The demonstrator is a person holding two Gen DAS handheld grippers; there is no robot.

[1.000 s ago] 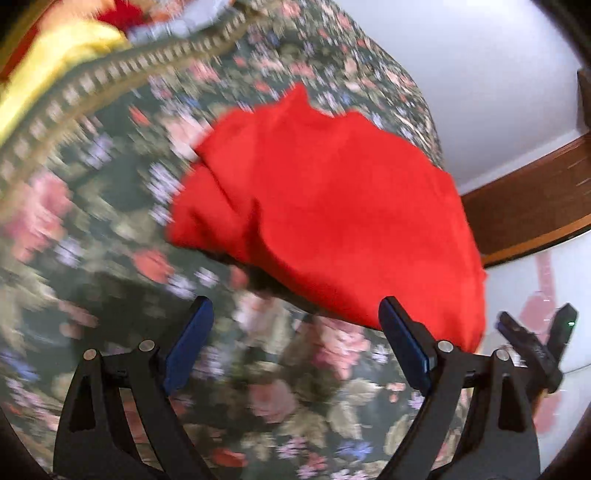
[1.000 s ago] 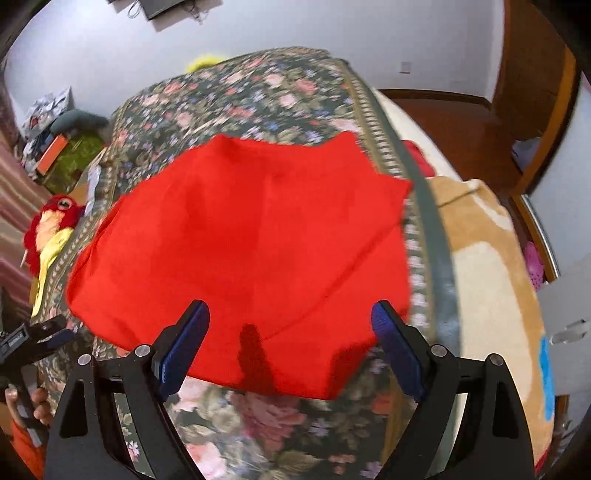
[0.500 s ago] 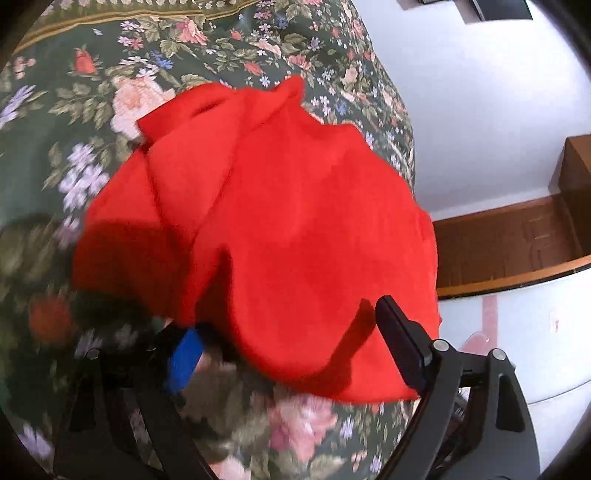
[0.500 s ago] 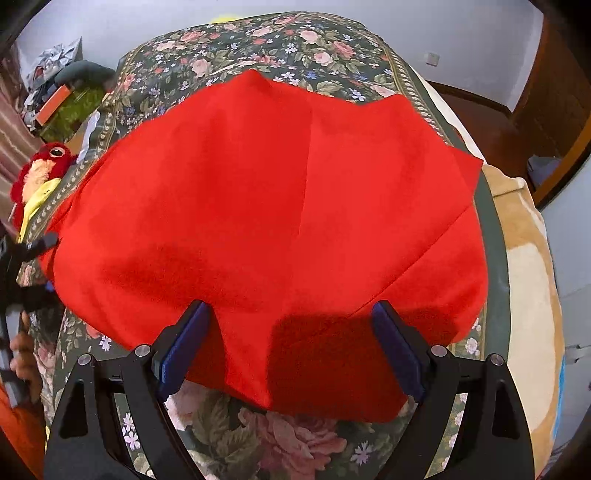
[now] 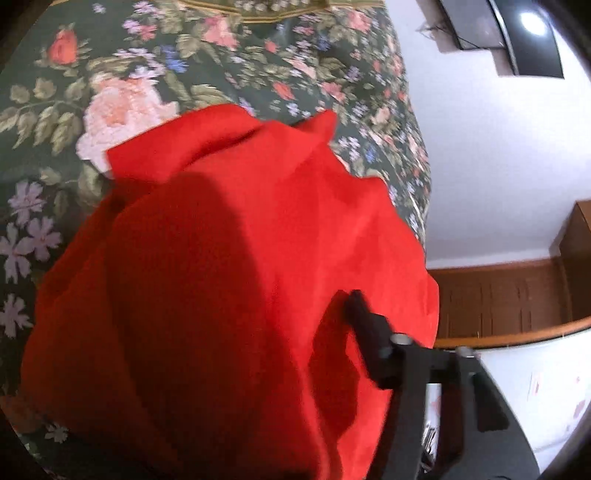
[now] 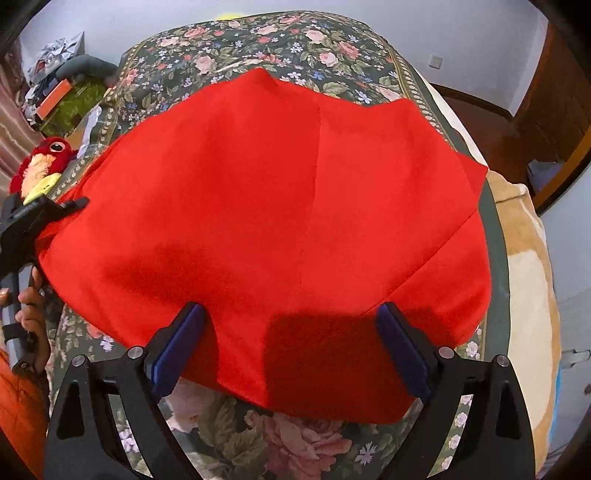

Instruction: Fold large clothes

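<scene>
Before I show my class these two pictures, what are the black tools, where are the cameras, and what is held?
A person holds a two-finger gripper in each hand; a camera on each looks along its fingers, giving one picture per gripper. A red garment lies spread on a floral bedspread. The right gripper hangs over its near edge, jaws wide and just opening further, gripping nothing. The left gripper, at the garment's side edge, has just been closing with cloth between its jaws; whether it pinches yet is unclear.

Home bedroom: bed with a dark floral bedspread (image 6: 258,40), red plush toy (image 6: 40,162) at its edge, white walls, wooden floor (image 5: 495,295), wall-mounted television (image 5: 517,33), clutter piled in a corner (image 6: 59,88)
</scene>
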